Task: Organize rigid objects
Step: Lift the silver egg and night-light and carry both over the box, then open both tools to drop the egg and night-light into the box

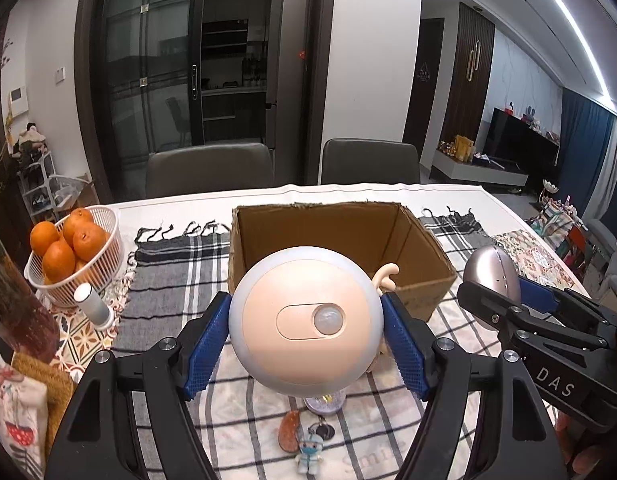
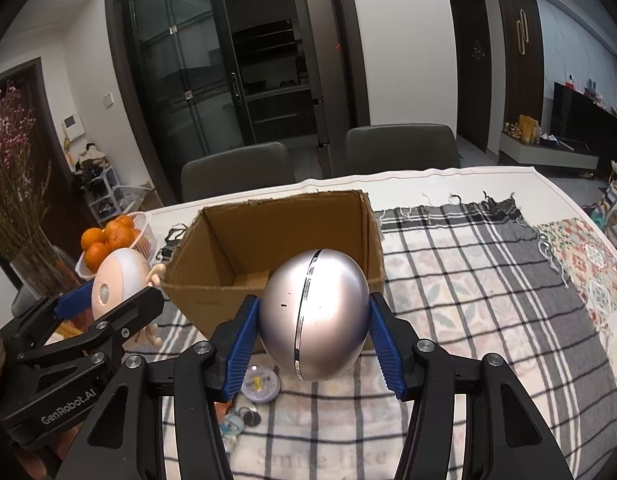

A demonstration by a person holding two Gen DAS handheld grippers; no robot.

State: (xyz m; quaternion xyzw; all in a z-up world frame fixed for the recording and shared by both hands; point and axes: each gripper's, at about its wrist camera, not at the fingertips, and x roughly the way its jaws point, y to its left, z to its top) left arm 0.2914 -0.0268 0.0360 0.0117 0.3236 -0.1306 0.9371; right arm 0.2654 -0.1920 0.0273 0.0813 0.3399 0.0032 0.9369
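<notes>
- We see the left gripper (image 1: 306,344) clamped on a round toy (image 1: 304,316), held just in front of the cardboard box (image 1: 424,256).
- Right of the toy, the right gripper (image 2: 314,346) clasps a silver egg (image 2: 314,316), also before the box.
- The box sits on a checked cloth (image 2: 468,280) over the table (image 1: 388,190); two chairs (image 1: 210,168) stand behind the box.
- Left of the box: a basket of oranges (image 1: 108,220). In front of it lie a keyring (image 1: 310,446) and what may be a small round tin (image 2: 260,384).

white table (image 1: 508,216); on it, plaid cloth (image 1: 168,280), cardboard box (image 1: 412,232), orange basket (image 1: 104,240)
</notes>
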